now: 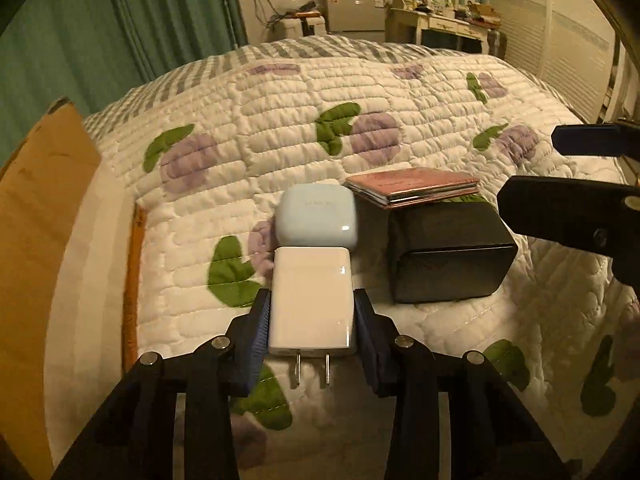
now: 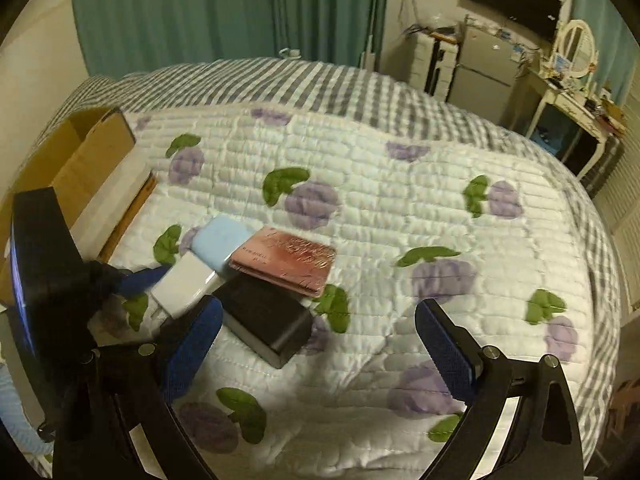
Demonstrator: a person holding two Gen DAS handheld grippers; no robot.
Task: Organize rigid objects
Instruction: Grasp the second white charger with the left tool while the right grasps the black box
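My left gripper (image 1: 312, 316) is shut on a white wall charger (image 1: 311, 300), prongs toward the camera, just above the quilt. Its front end touches a pale blue earbud case (image 1: 318, 218). To the right lies a black box (image 1: 448, 250), and behind it a pink card wallet (image 1: 414, 186). My right gripper (image 2: 320, 344) is open and empty, held over the quilt to the right of the black box (image 2: 266, 320). The charger (image 2: 180, 286), blue case (image 2: 220, 242) and wallet (image 2: 286, 258) show in the right wrist view too. The right gripper's fingers (image 1: 568, 208) show at the right edge of the left wrist view.
A floral quilt (image 2: 400, 200) covers the bed. An open cardboard box (image 1: 44, 240) stands at the bed's left edge, also in the right wrist view (image 2: 80, 152). Green curtains, a small fridge (image 2: 480, 68) and a dressing table stand beyond the bed.
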